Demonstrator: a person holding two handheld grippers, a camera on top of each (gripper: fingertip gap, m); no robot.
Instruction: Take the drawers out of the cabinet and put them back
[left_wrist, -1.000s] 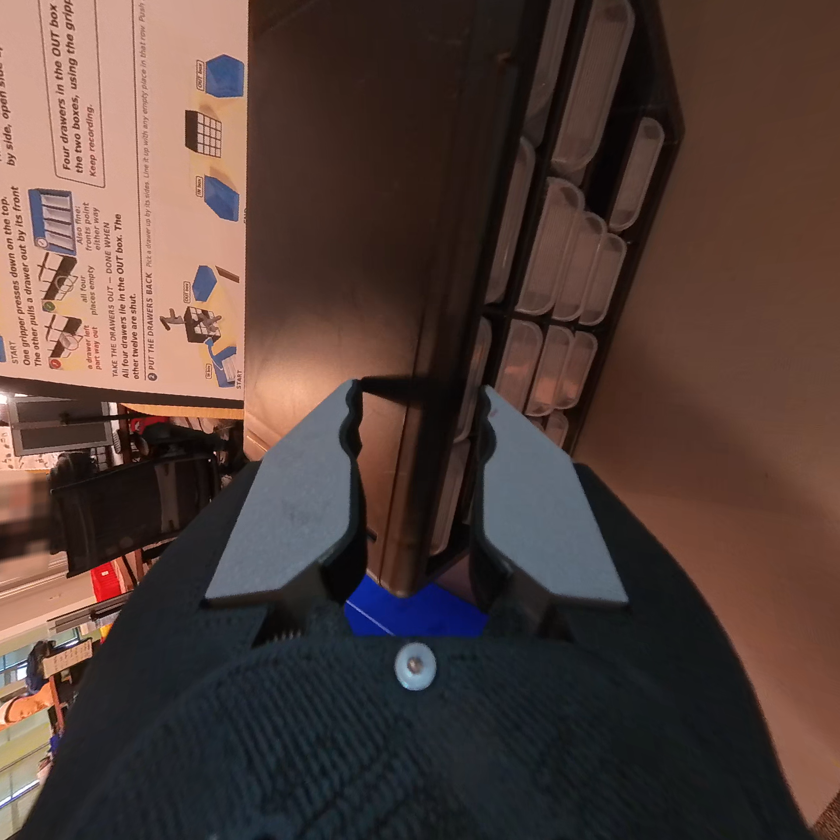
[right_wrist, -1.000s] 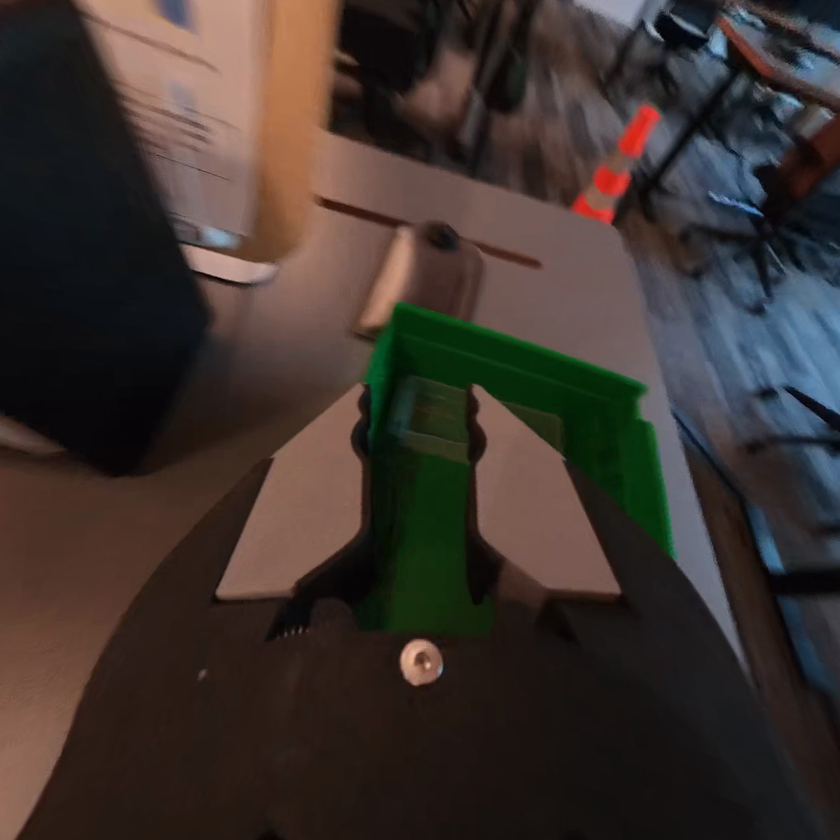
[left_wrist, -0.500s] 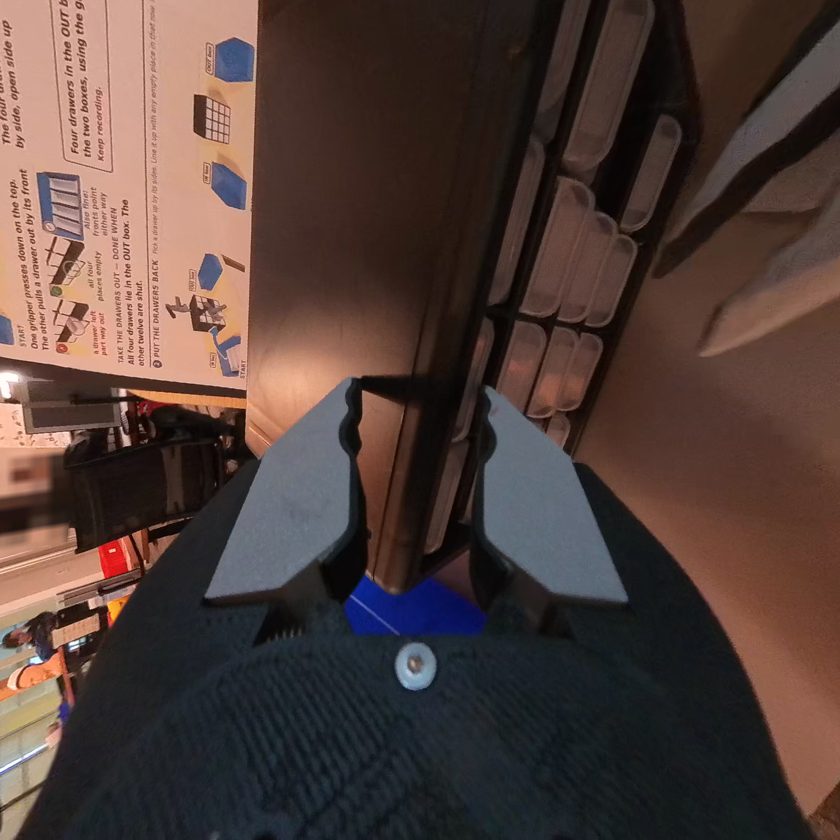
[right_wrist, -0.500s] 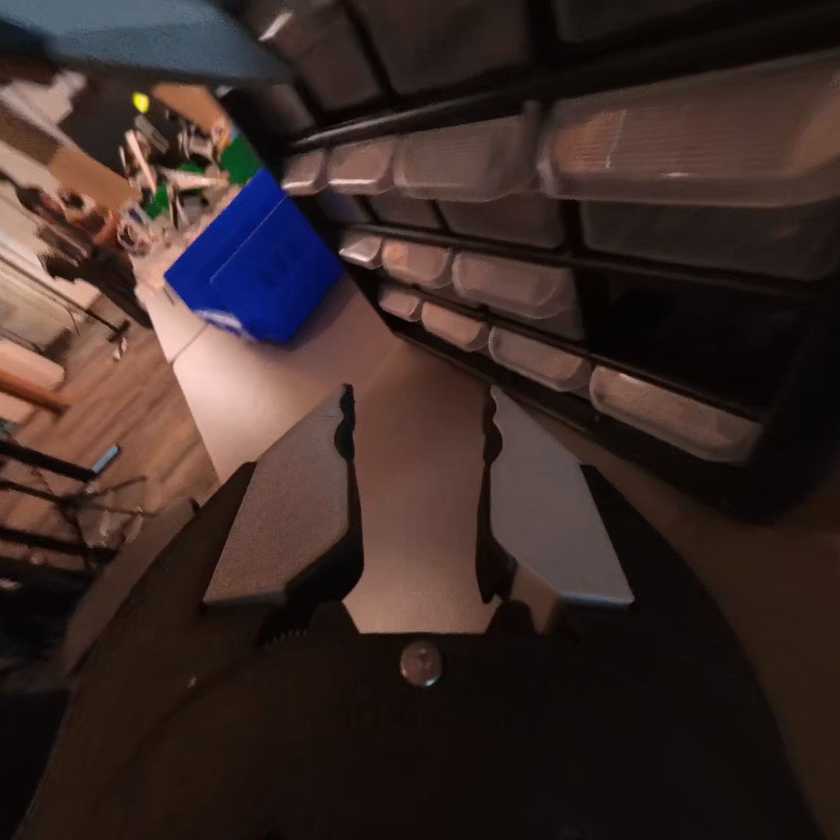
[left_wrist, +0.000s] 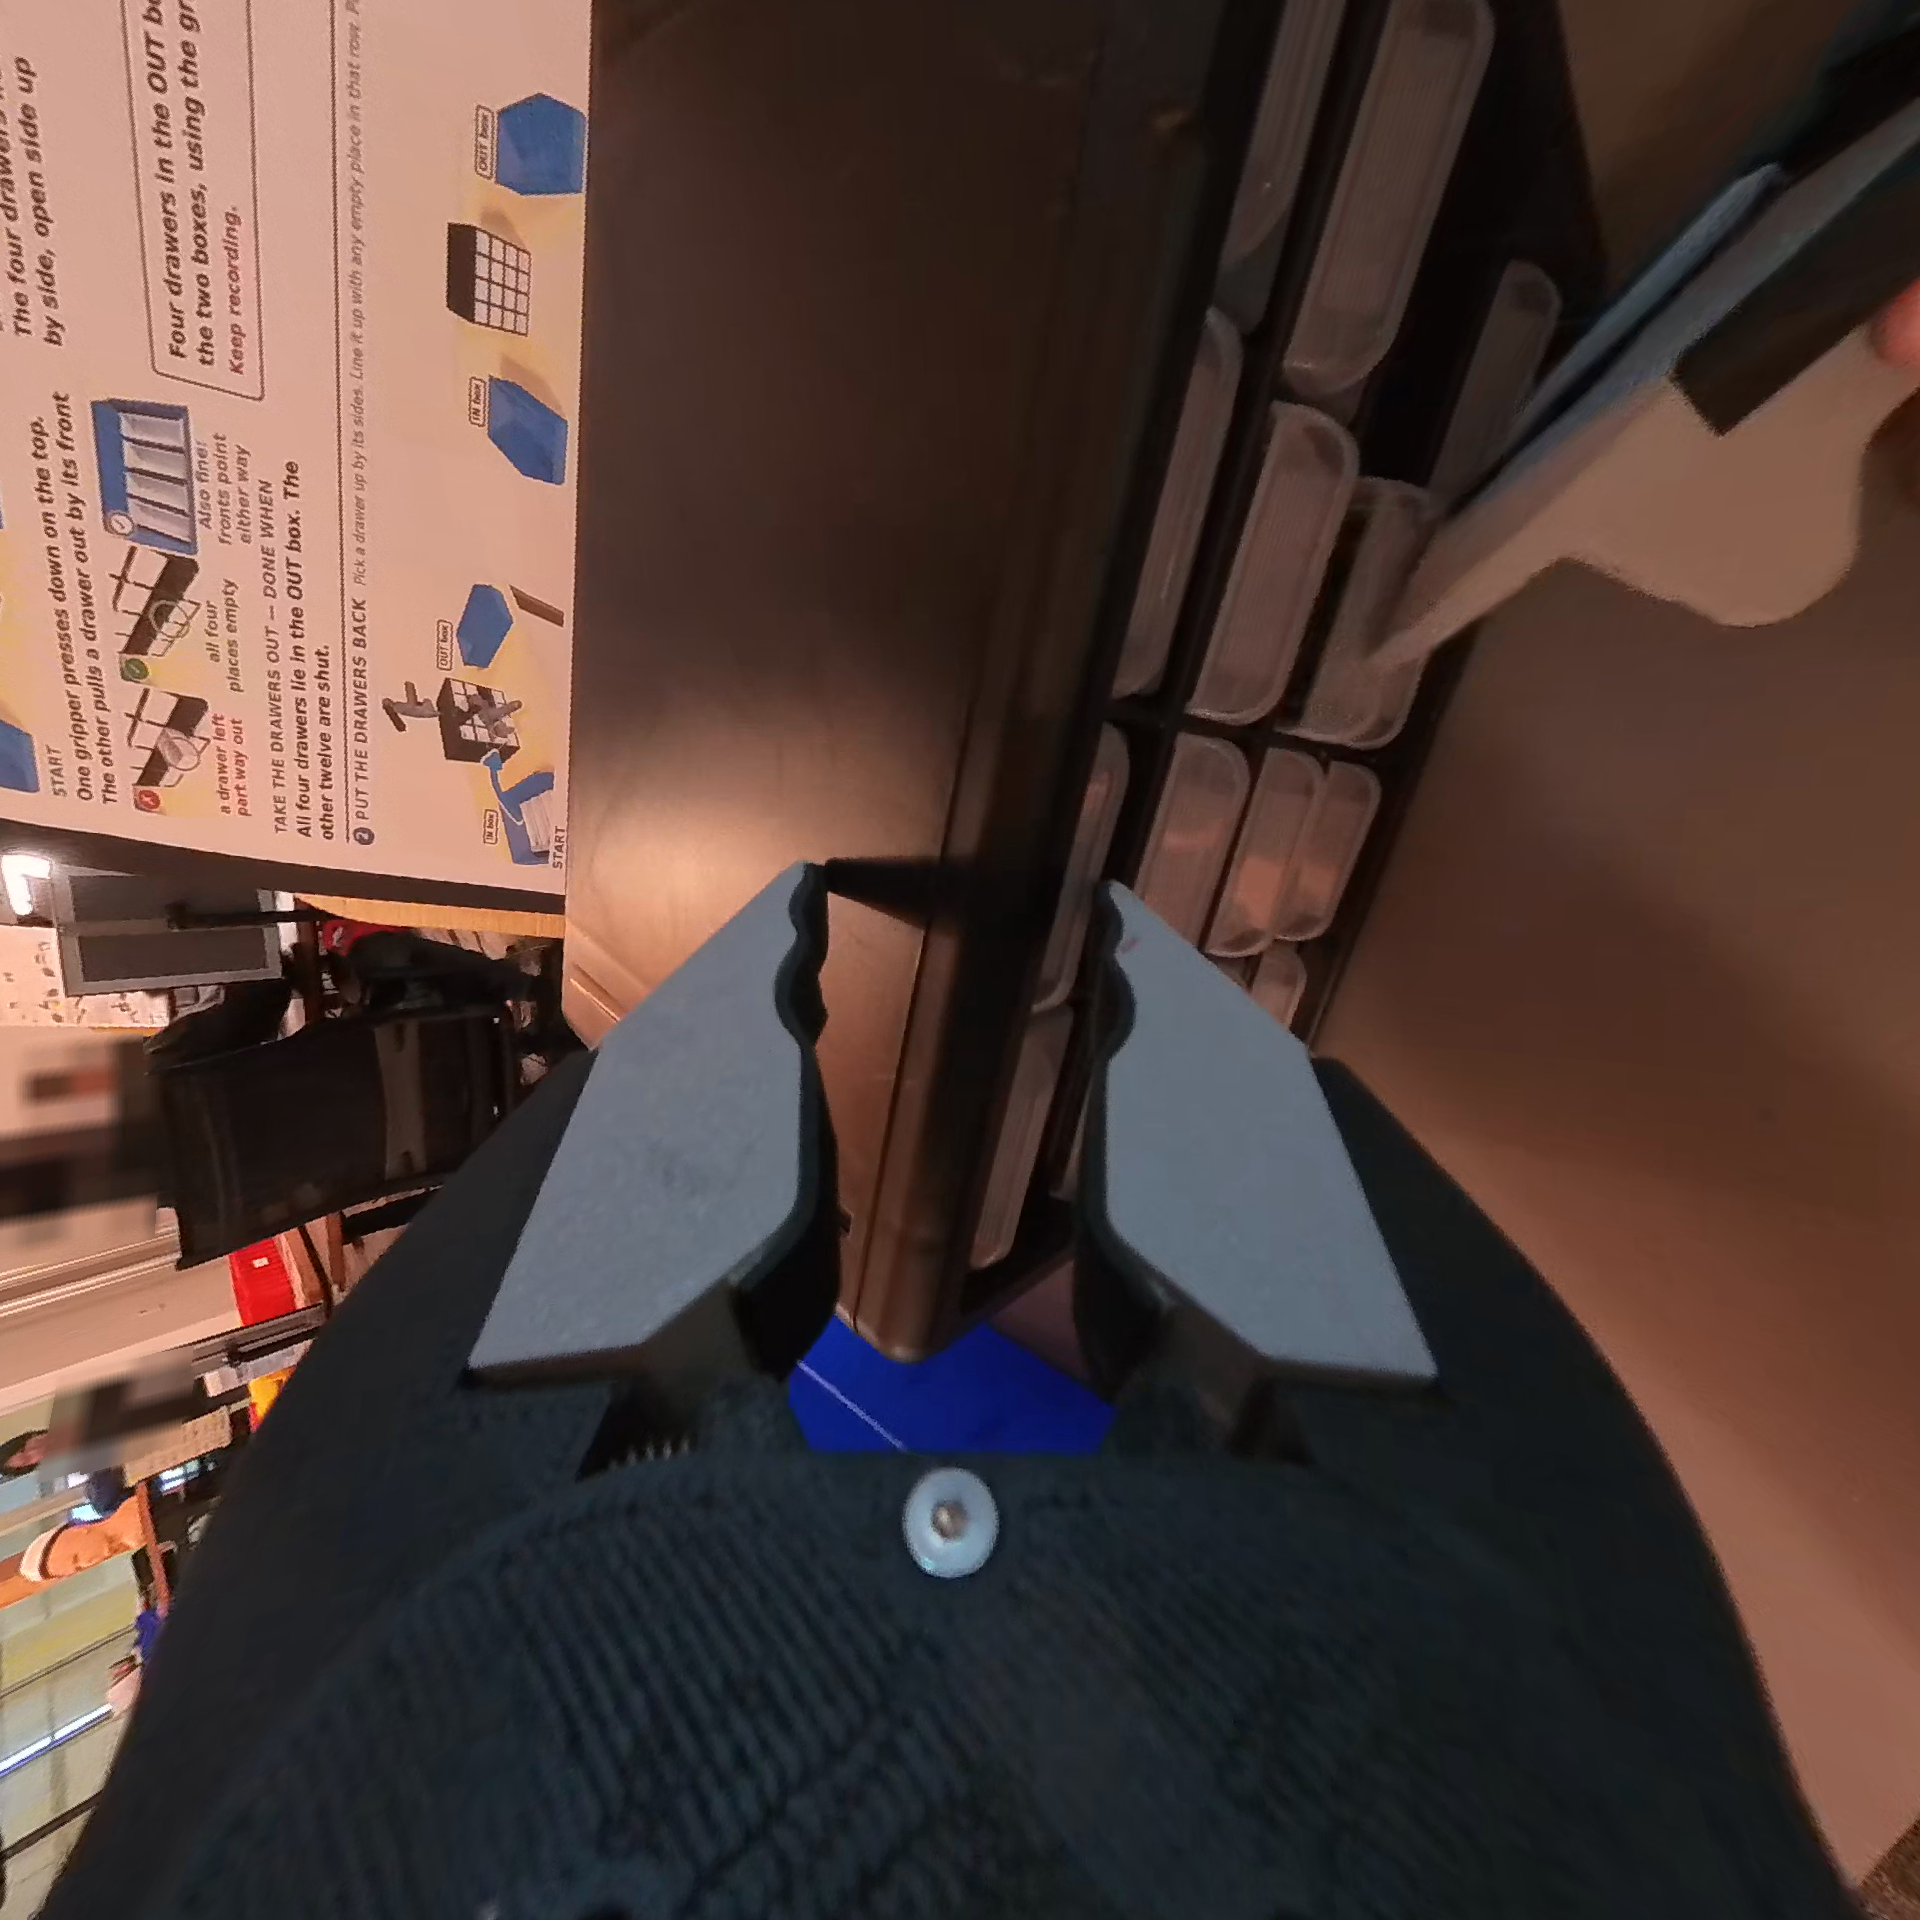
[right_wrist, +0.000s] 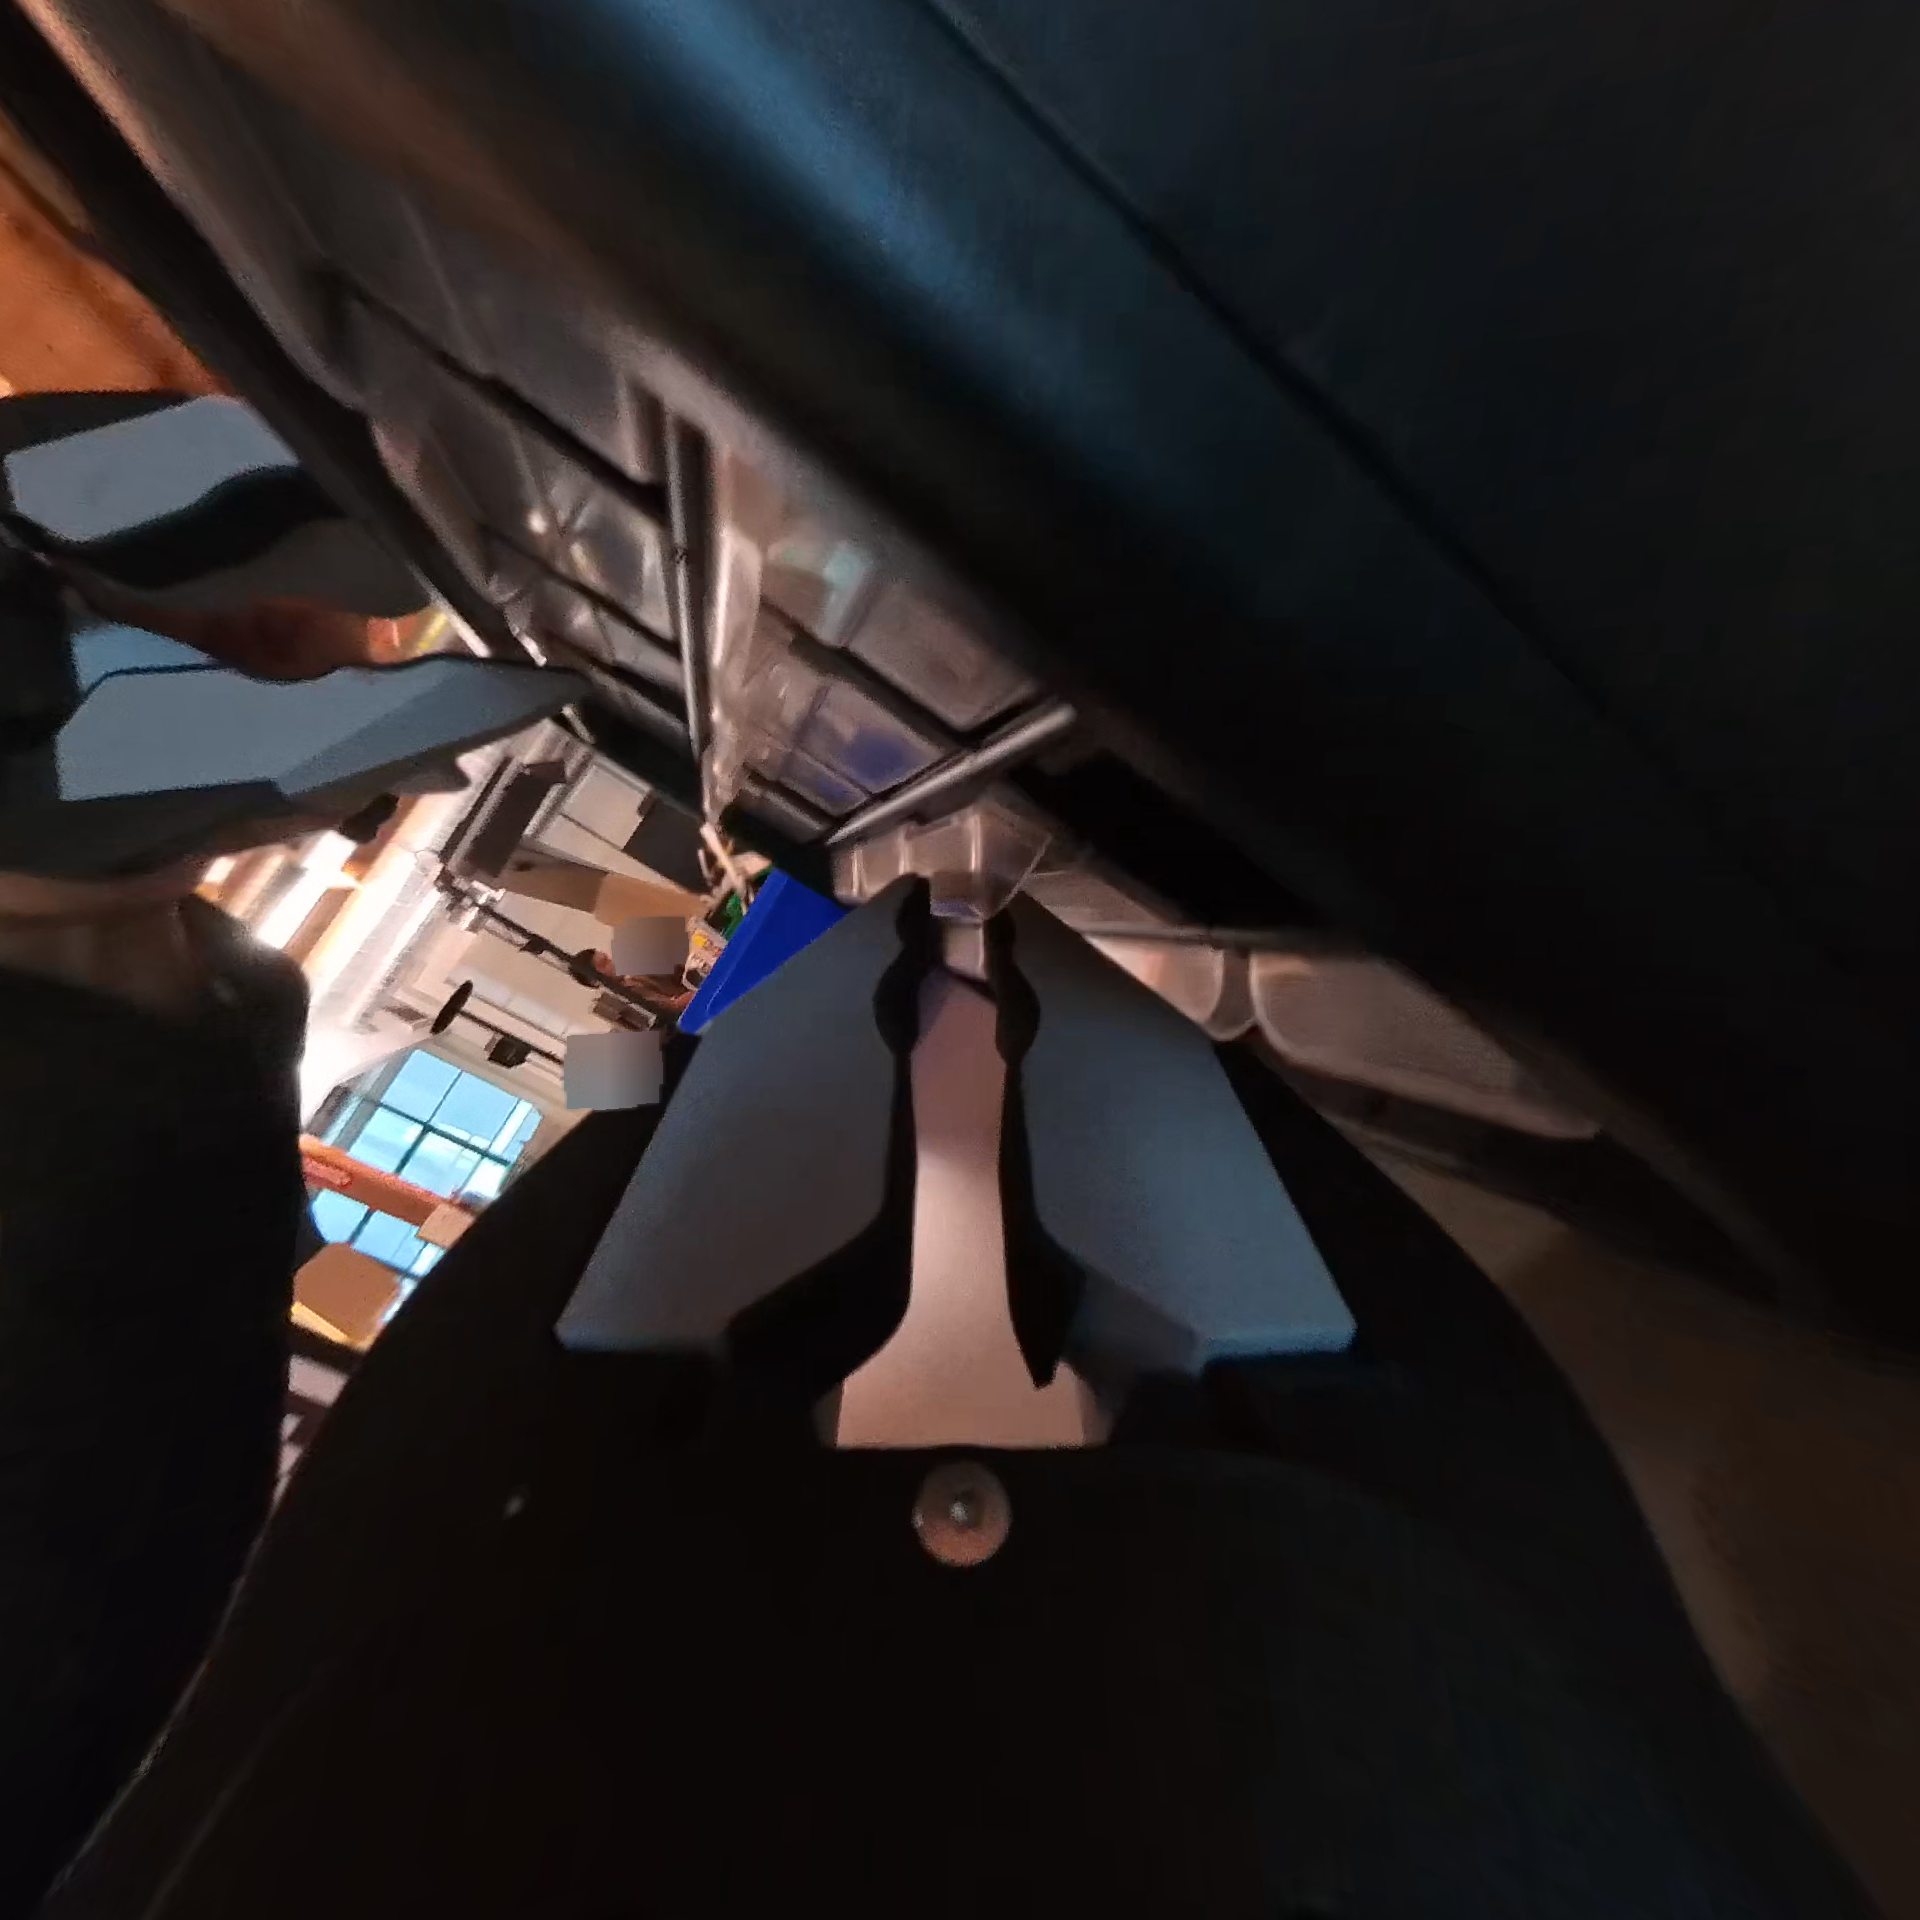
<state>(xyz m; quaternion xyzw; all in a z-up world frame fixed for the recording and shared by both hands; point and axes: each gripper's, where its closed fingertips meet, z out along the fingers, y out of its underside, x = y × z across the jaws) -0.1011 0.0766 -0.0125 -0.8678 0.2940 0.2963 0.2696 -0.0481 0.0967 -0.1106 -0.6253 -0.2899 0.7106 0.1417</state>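
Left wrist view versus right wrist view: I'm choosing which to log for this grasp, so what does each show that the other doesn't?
Only the left wrist view shows the instruction poster, the cabinet's dark top panel, and the left gripper open astride its front edge. Only the right wrist view shows the right gripper closed on a clear drawer's handle tab, plus windows behind. Both show the clear drawers, a blue box and the other gripper.
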